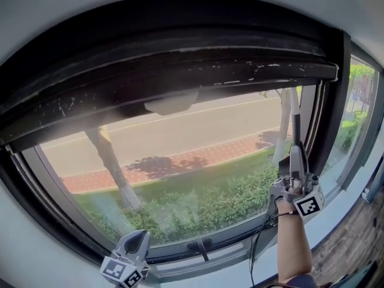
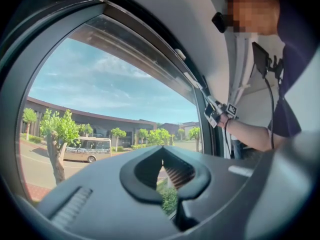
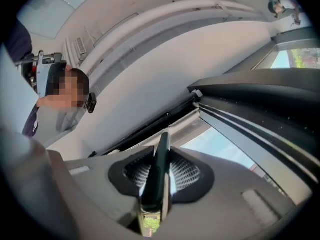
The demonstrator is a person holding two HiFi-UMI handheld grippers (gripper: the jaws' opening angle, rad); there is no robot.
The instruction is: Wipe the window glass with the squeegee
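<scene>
The window glass fills the head view, with a road, trees and hedges outside. My right gripper is raised near the glass's right edge, shut on the dark handle of the squeegee, which points straight up along the right frame. In the right gripper view the handle stands pinched between the ribbed pads; the blade end is hidden. My left gripper hangs low at the bottom left, below the glass, jaws together and empty. Its own view shows the jaw tips meeting and the right gripper far off.
A dark upper frame runs across the top of the window. A black window handle sits on the lower frame. A second pane and a wooden sill lie to the right. A cable hangs from the right gripper.
</scene>
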